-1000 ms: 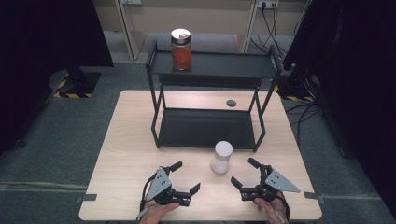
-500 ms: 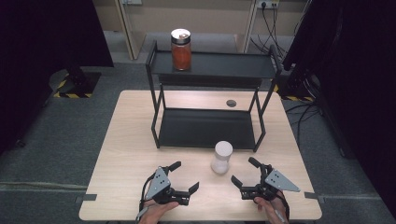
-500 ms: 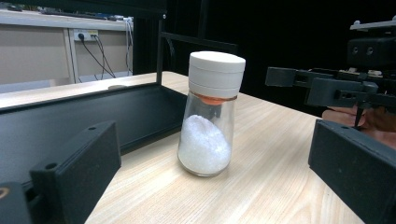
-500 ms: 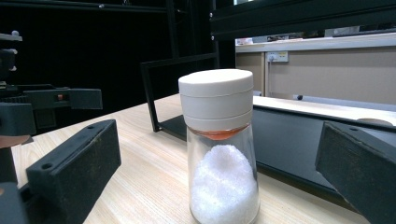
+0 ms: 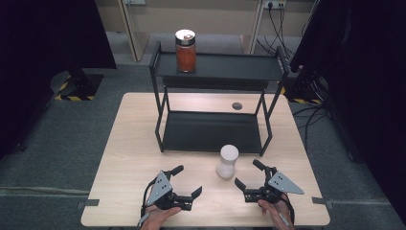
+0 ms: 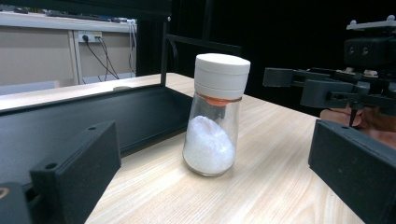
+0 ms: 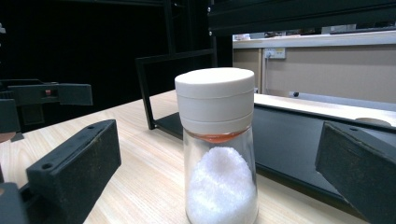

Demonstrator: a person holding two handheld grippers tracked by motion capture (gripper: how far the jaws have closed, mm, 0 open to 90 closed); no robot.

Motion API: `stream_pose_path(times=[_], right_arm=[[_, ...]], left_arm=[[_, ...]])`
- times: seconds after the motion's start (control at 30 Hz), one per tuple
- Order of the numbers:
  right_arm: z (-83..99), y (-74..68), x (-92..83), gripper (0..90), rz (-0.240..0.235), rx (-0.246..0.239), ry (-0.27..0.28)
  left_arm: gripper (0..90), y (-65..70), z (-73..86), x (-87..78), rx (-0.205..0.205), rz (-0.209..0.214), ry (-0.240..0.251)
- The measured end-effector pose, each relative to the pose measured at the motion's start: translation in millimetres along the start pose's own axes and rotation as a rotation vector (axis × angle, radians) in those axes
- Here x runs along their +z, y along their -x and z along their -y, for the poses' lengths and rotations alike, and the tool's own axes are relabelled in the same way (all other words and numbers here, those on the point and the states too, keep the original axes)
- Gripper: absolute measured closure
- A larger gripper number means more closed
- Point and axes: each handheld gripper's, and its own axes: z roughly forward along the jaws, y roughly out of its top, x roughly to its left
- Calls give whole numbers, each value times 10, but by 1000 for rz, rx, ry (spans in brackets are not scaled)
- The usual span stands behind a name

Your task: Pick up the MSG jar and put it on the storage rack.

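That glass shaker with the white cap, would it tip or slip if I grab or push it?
The shaker stands upright on the table. It looks narrower at the neck under a wide cap, so a high push might tip it. Its smooth glass may slip; gripping low seems safer. Half-full of white grains, it probably feels fairly light.

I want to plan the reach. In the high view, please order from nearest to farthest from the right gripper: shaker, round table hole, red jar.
From the right gripper:
1. Shaker, front, just left.
2. Table hole, behind the rack.
3. Red jar, top shelf, far left.
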Motion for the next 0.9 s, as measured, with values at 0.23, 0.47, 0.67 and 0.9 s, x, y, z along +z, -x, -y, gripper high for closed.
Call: stream_pose_path(times=[0.23, 0.47, 0.67, 0.9], right_arm=[[-50, 25, 102, 5, -2, -10, -7], [-78, 45, 212, 5, -14, -15, -10], [-95, 61, 265, 5, -12, -13, -12], [-98, 74, 333, 6, -15, -15, -21]], left_arm=[[18, 2, 6, 12, 9, 1, -11], [17, 2, 7, 10, 11, 2, -12], [17, 11, 11, 24, 14, 10, -23], [17, 14, 15, 30, 15, 12, -27]])
